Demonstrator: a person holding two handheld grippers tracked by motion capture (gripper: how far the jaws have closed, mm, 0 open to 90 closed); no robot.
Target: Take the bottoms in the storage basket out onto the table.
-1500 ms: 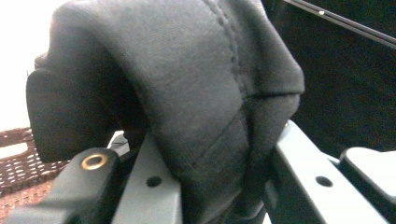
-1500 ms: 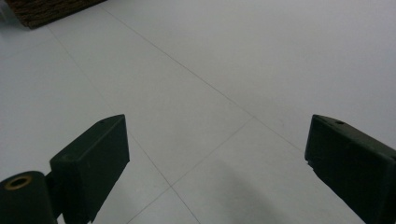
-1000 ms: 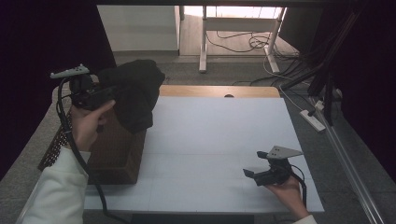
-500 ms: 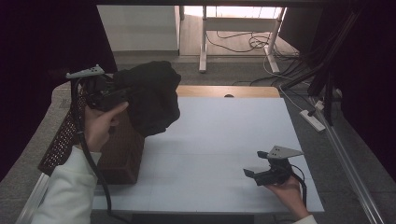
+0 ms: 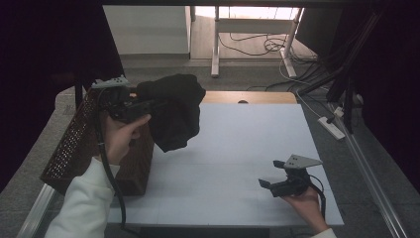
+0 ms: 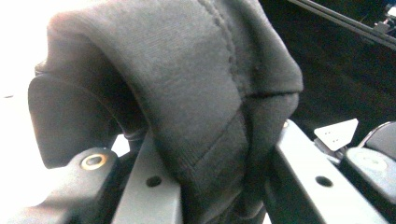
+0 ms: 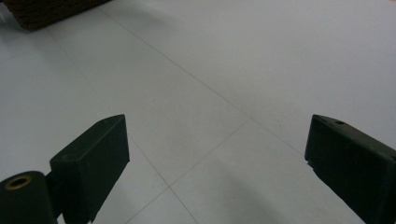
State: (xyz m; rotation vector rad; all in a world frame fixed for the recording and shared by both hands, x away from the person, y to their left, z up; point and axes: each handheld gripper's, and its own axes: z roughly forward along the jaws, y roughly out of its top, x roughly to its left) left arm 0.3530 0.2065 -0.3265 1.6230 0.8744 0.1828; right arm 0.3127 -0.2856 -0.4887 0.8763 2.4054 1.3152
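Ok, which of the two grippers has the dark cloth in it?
The left gripper, over the brown basket, is shut on the dark cloth. The right gripper sits open above the white table, holding nothing.

My left gripper has its jaw tips buried in the dark cloth. In the left gripper view that cloth runs off the top edge. The basket is partly behind my arm.

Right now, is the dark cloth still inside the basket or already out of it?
Out. The dark cloth hangs bunched in the air from the left tool, above the white table, beside the brown basket.
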